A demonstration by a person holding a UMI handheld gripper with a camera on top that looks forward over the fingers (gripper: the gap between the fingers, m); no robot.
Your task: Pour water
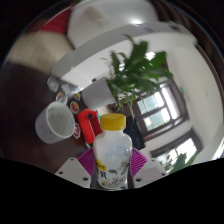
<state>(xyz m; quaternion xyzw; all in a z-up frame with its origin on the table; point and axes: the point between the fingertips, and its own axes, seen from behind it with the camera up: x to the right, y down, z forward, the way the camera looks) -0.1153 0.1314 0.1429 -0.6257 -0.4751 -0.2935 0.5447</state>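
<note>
A clear plastic bottle (113, 153) with a yellow cap and a printed label stands between my two fingers, whose purple pads (88, 160) press on both its sides. My gripper (113, 165) is shut on the bottle and holds it tilted, lifted off the table. A white mug (54, 122) sits to the left of the bottle and a little beyond it, its opening turned towards me.
A green potted plant (137, 75) rises beyond the bottle. A small red-labelled container (74, 103) and an orange item (90, 126) stand near the mug. A window (160, 108) and a white wall are on the right.
</note>
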